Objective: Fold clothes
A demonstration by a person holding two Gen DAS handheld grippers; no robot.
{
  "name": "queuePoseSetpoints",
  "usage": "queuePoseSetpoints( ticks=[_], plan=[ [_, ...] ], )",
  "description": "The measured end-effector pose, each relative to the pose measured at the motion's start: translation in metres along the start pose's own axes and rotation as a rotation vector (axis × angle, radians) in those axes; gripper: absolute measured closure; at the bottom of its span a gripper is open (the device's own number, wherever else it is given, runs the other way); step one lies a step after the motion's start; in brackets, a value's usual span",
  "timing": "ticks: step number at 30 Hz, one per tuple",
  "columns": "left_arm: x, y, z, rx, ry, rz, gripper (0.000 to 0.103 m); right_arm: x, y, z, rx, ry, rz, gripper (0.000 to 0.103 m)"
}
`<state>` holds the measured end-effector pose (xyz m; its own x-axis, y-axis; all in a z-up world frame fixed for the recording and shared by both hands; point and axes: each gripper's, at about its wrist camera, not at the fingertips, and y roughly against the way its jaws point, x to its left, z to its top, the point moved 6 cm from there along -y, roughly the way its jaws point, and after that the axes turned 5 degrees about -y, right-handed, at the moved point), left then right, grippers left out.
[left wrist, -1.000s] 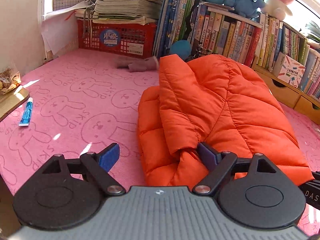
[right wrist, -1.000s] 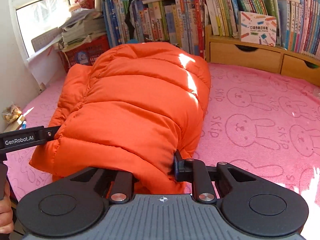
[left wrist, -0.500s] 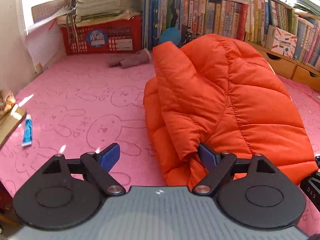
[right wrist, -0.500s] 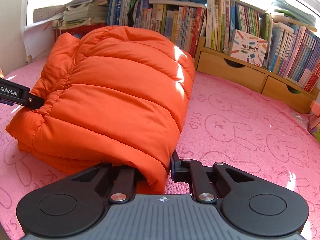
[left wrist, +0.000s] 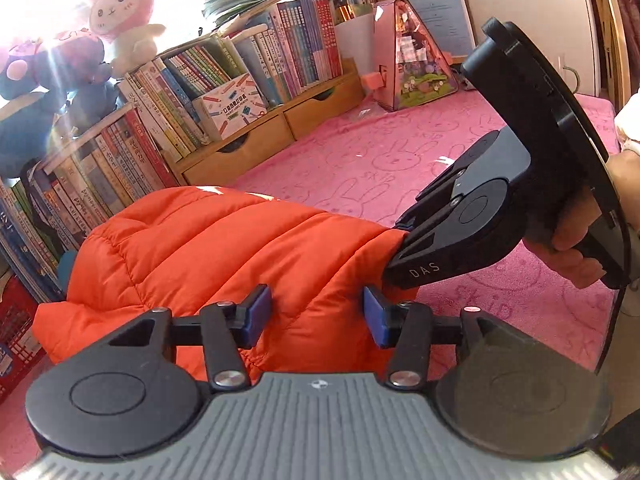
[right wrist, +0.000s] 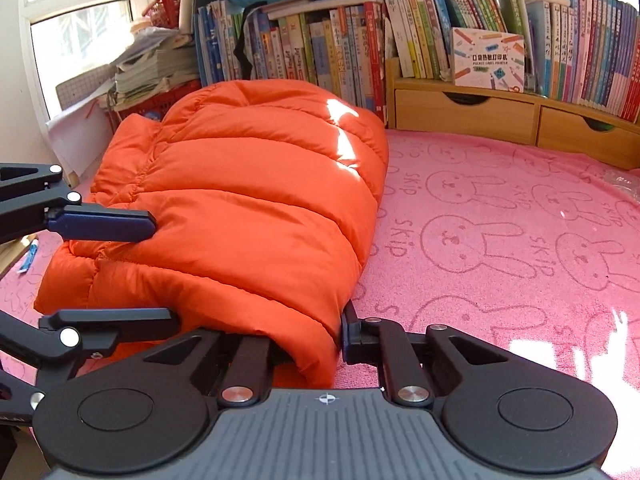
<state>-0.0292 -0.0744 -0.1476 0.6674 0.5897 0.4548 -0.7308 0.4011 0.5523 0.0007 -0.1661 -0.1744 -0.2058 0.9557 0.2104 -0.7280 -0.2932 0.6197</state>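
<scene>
An orange puffer jacket [right wrist: 248,200] lies folded into a long bundle on the pink rabbit-print cover [right wrist: 520,240]. My right gripper [right wrist: 308,344] is shut on the bundle's near corner, and in the left wrist view it [left wrist: 400,236] bites the jacket [left wrist: 224,248] from the right, held by a person's hand [left wrist: 568,236]. My left gripper [left wrist: 316,314] straddles the near end of the bundle. Its jaws are closing, and its blue pads [left wrist: 256,312] touch the fabric on both sides. In the right wrist view its fingers [right wrist: 104,222] sit above and below the jacket's left edge.
Bookshelves with wooden drawers [right wrist: 460,116] line the far side, and plush toys [left wrist: 120,20] sit on top. A red basket under stacked papers [right wrist: 160,96] stands far left. A small blue tube [right wrist: 30,256] lies left of the jacket. A pink house-shaped box [left wrist: 412,56] stands at the back.
My left gripper rolled and swung round from the jacket's left side to its near end, with its jaws narrowing around the fabric. The right gripper kept its grip on the corner.
</scene>
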Motion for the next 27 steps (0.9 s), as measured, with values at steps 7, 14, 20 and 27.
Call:
queuePoseSetpoints(
  ticks=[7,14,20,27],
  plan=[
    [-0.018,0.010,-0.005,-0.004,-0.125,0.004,0.058,-0.005,-0.001,-0.001,0.002,-0.084,-0.010,0.087],
    [-0.016,-0.013,-0.008,0.050,-0.214,0.148,0.061,-0.002,0.000,-0.002,0.000,-0.064,-0.029,0.087],
    [0.001,-0.004,-0.035,0.207,-0.023,0.164,0.069,0.001,-0.001,-0.009,-0.003,0.008,-0.123,0.086],
    [0.019,0.016,-0.070,0.346,0.198,0.202,0.070,0.001,-0.003,-0.014,0.022,0.031,-0.131,0.084]
  ],
)
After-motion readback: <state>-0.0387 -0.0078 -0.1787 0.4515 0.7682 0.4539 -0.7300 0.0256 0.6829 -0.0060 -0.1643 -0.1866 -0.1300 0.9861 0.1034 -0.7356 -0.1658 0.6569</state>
